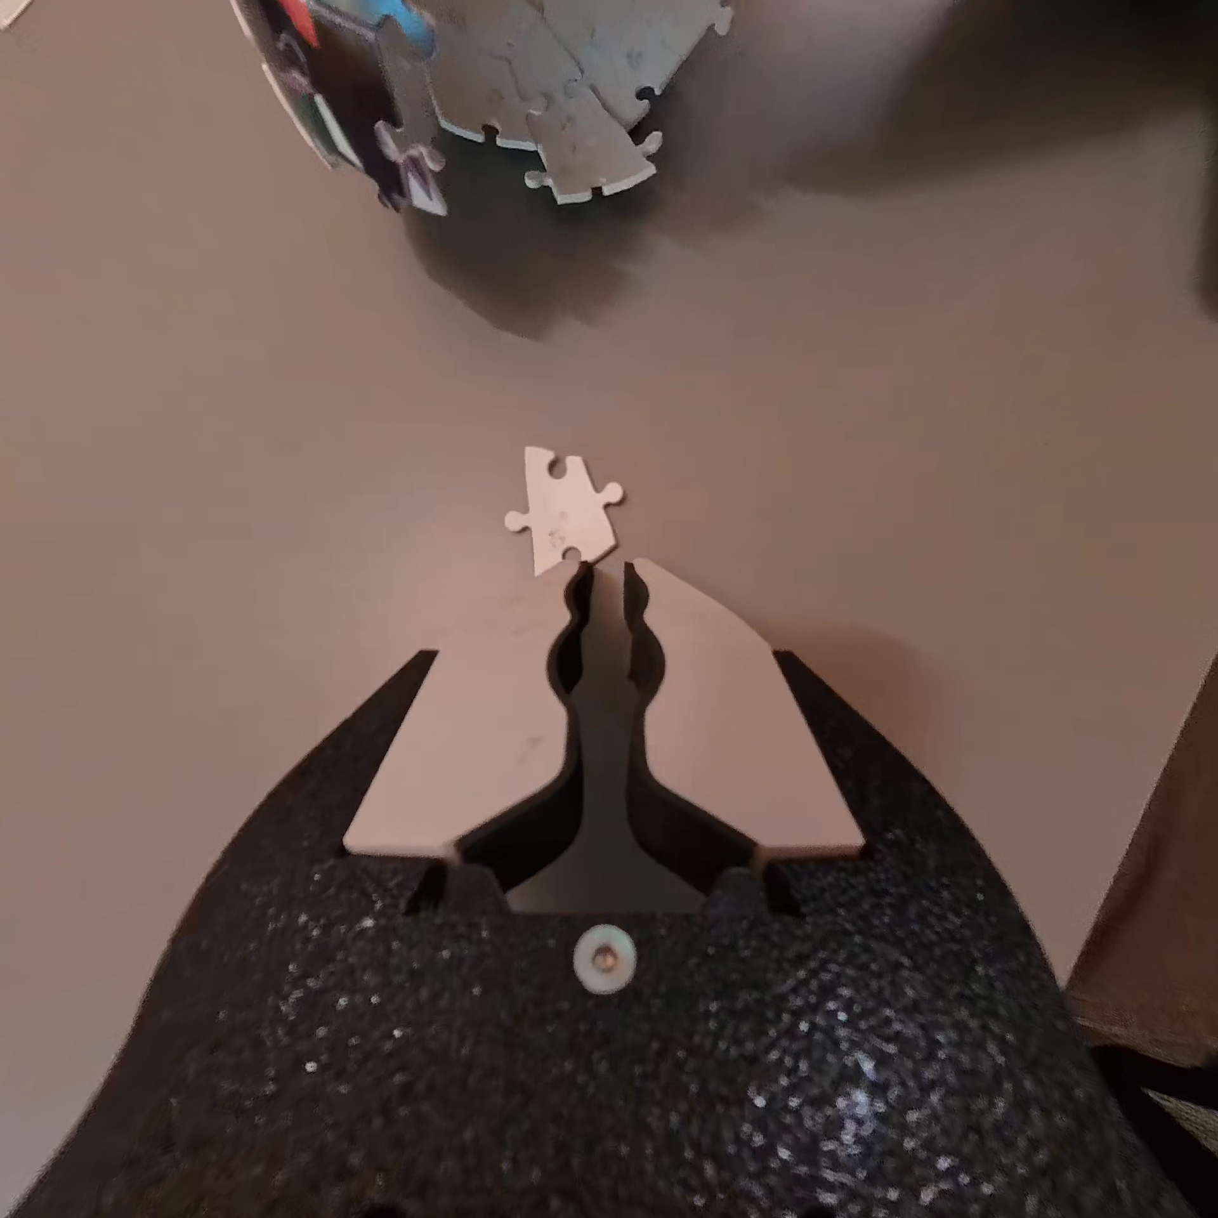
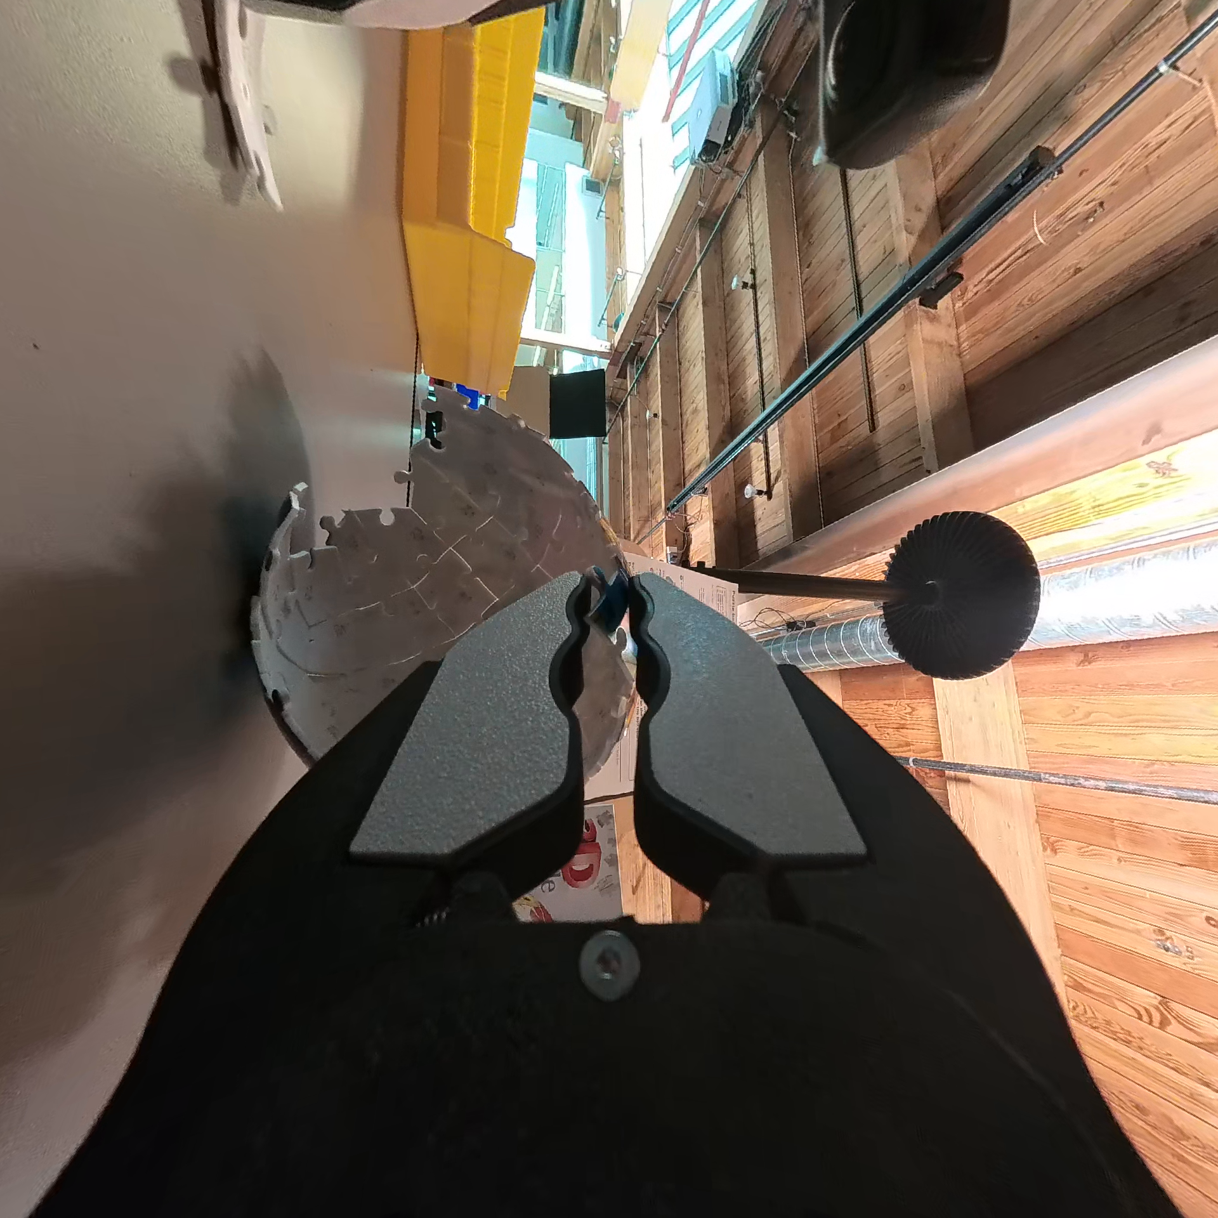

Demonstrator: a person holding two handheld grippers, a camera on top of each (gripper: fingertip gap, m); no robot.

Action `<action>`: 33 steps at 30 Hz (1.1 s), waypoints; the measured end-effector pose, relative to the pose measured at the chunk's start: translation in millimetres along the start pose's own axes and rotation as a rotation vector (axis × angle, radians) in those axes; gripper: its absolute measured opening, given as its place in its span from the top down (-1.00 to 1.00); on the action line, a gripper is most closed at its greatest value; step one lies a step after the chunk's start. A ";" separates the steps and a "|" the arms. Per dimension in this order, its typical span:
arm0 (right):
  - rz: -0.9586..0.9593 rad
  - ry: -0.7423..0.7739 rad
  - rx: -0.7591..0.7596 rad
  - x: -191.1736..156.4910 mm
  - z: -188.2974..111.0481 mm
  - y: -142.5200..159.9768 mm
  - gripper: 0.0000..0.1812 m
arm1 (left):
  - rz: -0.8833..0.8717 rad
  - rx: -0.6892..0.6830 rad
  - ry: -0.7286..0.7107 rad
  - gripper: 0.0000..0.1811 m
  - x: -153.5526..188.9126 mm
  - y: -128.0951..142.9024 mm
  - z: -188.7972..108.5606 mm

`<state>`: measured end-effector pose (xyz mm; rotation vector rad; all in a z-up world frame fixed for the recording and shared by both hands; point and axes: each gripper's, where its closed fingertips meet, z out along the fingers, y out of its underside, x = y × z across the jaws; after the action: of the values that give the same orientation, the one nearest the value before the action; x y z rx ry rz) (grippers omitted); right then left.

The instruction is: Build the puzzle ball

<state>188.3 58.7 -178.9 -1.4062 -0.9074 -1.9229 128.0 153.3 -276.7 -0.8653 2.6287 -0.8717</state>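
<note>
Half-built puzzle ball held up, one loose piece on the desk.

The puzzle ball (image 2: 422, 593), a grey open shell, is clenched at its rim by the right tool (image 2: 605, 586). The loose piece (image 1: 565, 511) lies on the desk (image 1: 923, 461), touching the nearly closed, empty left tool (image 1: 608, 568).

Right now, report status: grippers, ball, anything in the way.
Left gripper slightly open, tips at loose puzzle piece on table. Right gripper clamped on rim of half-built puzzle ball. Nothing in the way.

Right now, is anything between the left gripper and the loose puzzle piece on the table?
Nothing visible. The left gripper sits right at the loose puzzle piece, with only bare table around it.
</note>
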 end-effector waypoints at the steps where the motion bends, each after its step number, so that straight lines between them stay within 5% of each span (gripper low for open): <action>1: -0.001 -0.001 -0.001 -0.4 0.1 0.0 0.89 | 0.018 0.002 -0.014 0.90 0.1 -0.6 0.2; 12: 0.003 0.001 -0.012 0.0 0.4 1.8 0.89 | -0.032 0.048 -0.078 0.67 -14.0 -5.4 -13.2; 25: 0.004 -0.001 -0.015 -0.6 0.6 2.0 0.89 | 0.014 0.027 -0.054 0.93 2.5 -9.8 6.8; 33: 0.004 -0.001 -0.018 -0.4 0.4 2.5 0.89 | -0.002 0.105 0.014 0.80 21.6 -25.2 2.8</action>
<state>190.7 57.6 -178.7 -1.4187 -0.8894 -1.9326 123.5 122.6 -264.4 -0.8386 2.5676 -1.0096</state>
